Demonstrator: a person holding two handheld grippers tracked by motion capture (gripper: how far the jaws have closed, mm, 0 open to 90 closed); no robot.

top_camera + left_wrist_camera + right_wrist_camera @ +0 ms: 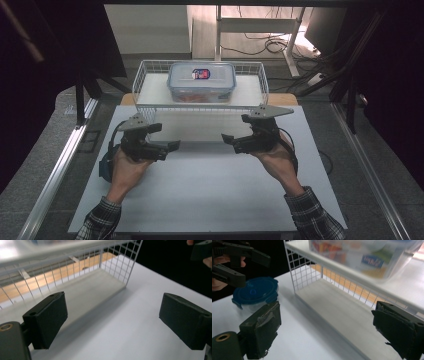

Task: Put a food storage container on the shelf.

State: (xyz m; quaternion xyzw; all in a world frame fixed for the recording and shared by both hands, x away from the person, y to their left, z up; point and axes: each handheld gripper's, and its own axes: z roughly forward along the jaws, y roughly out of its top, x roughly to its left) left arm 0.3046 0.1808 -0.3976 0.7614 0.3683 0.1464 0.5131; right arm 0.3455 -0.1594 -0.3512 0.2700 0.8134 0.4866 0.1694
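Location, wire rack (141, 85): at the far edge of the white table (200, 200), raised on a two-level frame, with an open lower shelf (342, 312) beneath its upper deck.
Location, food container (201, 81): on the upper deck of the rack, centred, lid on, with a printed label on top. Both grippers are apart from it.
Location, blue-lidded tub (255, 293): on the table beside the left end of the rack, close to the left hand.
State, left gripper (168, 137): jaws spread wide with nothing between them; it hangs low over the table just in front of the rack's left end.
State, right gripper (234, 129): jaws spread wide and empty; it hangs just in front of the rack's right end, facing the lower shelf.
Step in hand (judgement): the container appears set in place on the rack, and both grippers are free of it near the rack's front.
Next move (judgement): if the tub is next, the left gripper must turn toward it, straddle its rim, and close.
Caution (judgement): the rack's wire front stands near both sets of jaws, so keep clear of the mesh.
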